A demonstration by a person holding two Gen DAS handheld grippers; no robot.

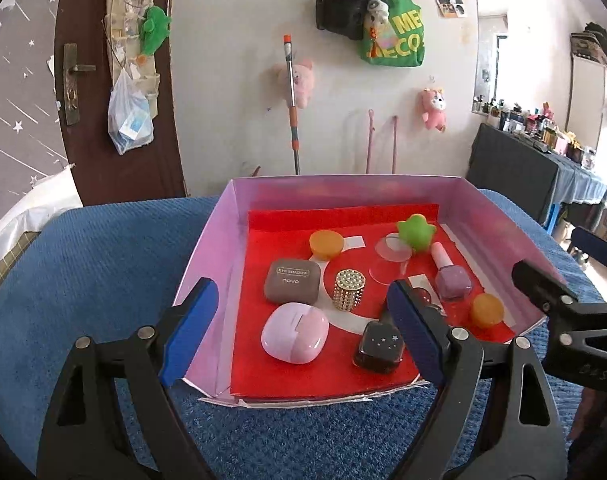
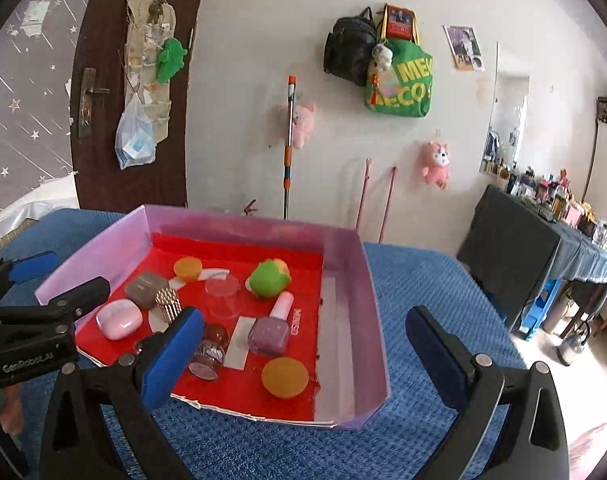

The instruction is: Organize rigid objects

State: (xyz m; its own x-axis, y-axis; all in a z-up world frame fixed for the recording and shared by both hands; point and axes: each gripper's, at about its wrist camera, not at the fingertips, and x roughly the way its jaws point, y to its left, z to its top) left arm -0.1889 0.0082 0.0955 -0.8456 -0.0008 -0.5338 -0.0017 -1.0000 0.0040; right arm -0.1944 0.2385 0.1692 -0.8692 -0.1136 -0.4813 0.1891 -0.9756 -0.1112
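A shallow pink cardboard tray with a red liner (image 1: 207, 256) is being kept on the blue textured cloth (image 1: 83, 264), so that the loose pieces are being held inside its walls. The left gripper (image 1: 299, 332) is being held over the tray's near edge with its jaws spread wide and nothing between them; the glossy pink rounded case (image 1: 294, 332) is lying in line with the gap, probably the next piece to be taken. The right gripper (image 2: 303, 356) is being held above the tray's near right corner, likewise released and empty.

Near the far wall, a green squashy frog-like toy (image 1: 414, 233) and an orange round lid (image 1: 326, 243) are being kept apart. At the middle, a brown square eyeshadow compact (image 1: 292, 281) is lying just beside a gold studded cylinder (image 1: 348, 289). Toward the right wall, a lilac nail-polish bottle with a pink cap (image 1: 452, 278) is lying on its side, presumably so it cannot topple. An orange ball (image 1: 486, 310) is resting at the near right, and a dark square star-speckled box (image 1: 379, 346) at the near edge.
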